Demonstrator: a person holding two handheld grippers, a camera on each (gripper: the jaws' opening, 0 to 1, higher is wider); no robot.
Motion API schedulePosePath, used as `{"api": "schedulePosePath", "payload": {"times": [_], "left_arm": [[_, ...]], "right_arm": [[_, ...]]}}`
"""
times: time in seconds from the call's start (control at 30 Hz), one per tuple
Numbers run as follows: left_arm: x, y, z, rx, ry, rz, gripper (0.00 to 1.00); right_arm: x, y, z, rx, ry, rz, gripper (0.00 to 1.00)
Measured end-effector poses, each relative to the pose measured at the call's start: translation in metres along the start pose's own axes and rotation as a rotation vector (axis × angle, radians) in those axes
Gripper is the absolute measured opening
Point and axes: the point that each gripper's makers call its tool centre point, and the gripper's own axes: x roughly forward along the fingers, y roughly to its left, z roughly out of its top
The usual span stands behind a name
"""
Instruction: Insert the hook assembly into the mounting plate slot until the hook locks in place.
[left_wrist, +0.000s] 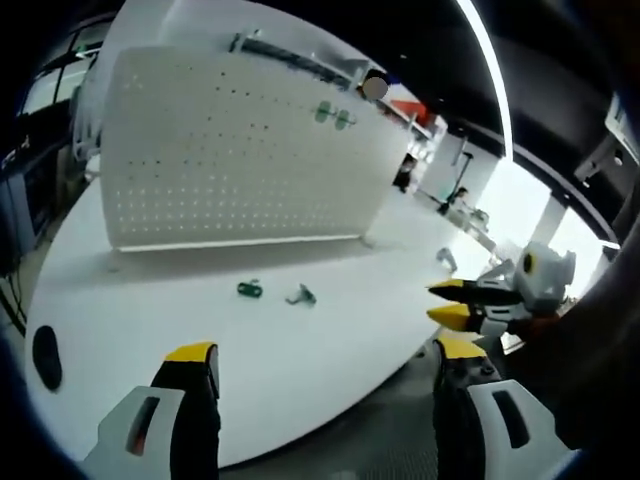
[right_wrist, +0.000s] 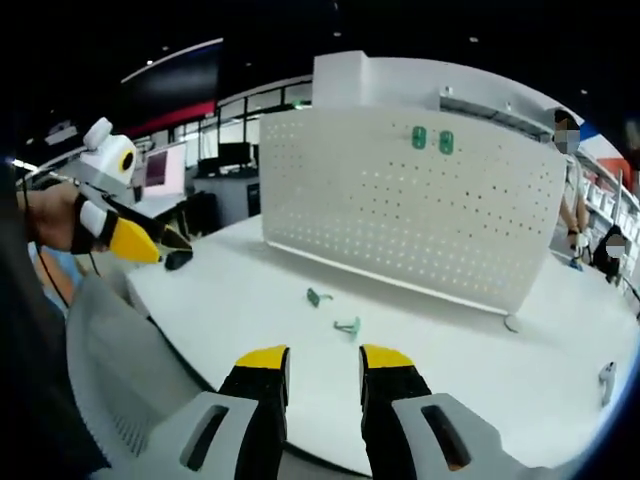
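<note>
Opening step, nothing grasped: left gripper (left_wrist: 320, 365) and right gripper (right_wrist: 324, 372) are held empty with jaws apart above the table (right_wrist: 250, 290), where two hooks (right_wrist: 318, 296) (right_wrist: 349, 326) lie before the pegboard (right_wrist: 400, 210); one hook is judged next to be picked up.

Bright overhead light; ceiling strip (left_wrist: 490, 70) glared. Window (left_wrist: 530, 205) blew out white. Table (right_wrist: 450, 370) evenly lit, edges bent, slightly soft.
</note>
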Motion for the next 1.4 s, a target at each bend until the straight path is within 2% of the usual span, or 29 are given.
{"api": "schedulePosePath", "payload": {"times": [0.3, 0.7, 0.83, 0.97, 1.2, 1.3, 1.4], "left_arm": [[0.024, 0.02, 0.0, 0.0, 0.029, -0.033, 0.89], [0.059, 0.042, -0.007, 0.031, 0.12, -0.072, 0.9], [0.072, 0.046, -0.006, 0.044, 0.136, -0.077, 0.89], [0.088, 0.054, -0.007, 0.081, 0.168, -0.075, 0.89], [0.118, 0.062, -0.012, 0.131, 0.225, -0.089, 0.88], [0.131, 0.063, -0.01, 0.159, 0.231, -0.095, 0.88], [0.146, 0.066, -0.011, 0.187, 0.248, -0.107, 0.88]], "right_arm": [[0.005, 0.004, -0.007, 0.01, 0.031, 0.021, 0.27], [0.015, 0.004, -0.005, 0.007, 0.052, 0.034, 0.27], [0.023, 0.005, -0.006, -0.001, 0.068, 0.052, 0.26], [0.029, 0.005, -0.004, -0.012, 0.074, 0.064, 0.26], [0.032, 0.014, -0.003, -0.014, 0.094, 0.121, 0.27], [0.03, 0.023, -0.011, -0.018, 0.142, 0.18, 0.27], [0.03, 0.025, -0.015, 0.003, 0.157, 0.193, 0.27]]}}
